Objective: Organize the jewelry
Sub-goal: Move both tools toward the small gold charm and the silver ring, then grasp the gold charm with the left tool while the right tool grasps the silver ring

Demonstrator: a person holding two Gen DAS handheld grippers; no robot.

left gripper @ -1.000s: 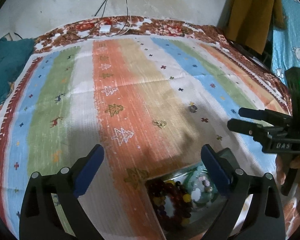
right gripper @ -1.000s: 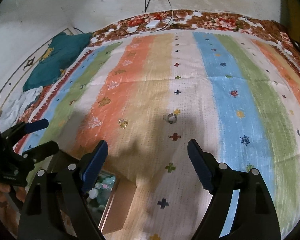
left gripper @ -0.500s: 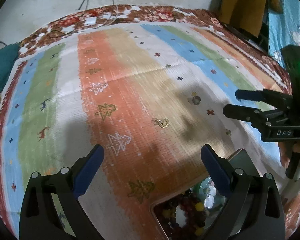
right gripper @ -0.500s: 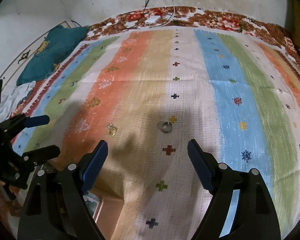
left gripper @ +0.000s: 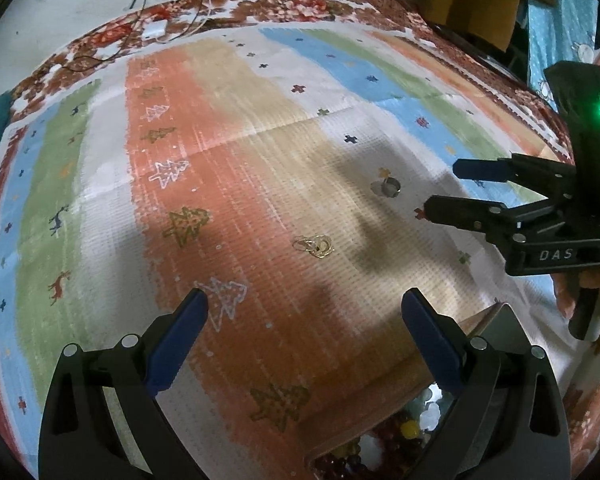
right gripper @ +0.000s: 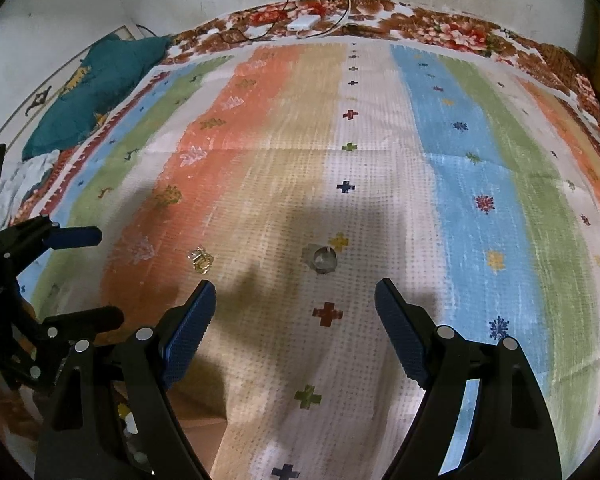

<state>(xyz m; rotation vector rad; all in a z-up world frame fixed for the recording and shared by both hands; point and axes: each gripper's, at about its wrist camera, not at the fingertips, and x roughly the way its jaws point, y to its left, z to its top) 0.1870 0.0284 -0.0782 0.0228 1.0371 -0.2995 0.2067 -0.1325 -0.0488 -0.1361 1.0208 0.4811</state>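
**Loose jewelry waits on a striped bedspread**

A striped bedspread with tree and cross motifs fills both views, a teal cushion at its far left edge. The open jewelry box of beads, by the left gripper's right finger, shows plainly only in the left view. Both the left and right gripper hover spread and empty. Gold earrings lie on the tan stripe; the silver ring lies apart, ahead of the right gripper.
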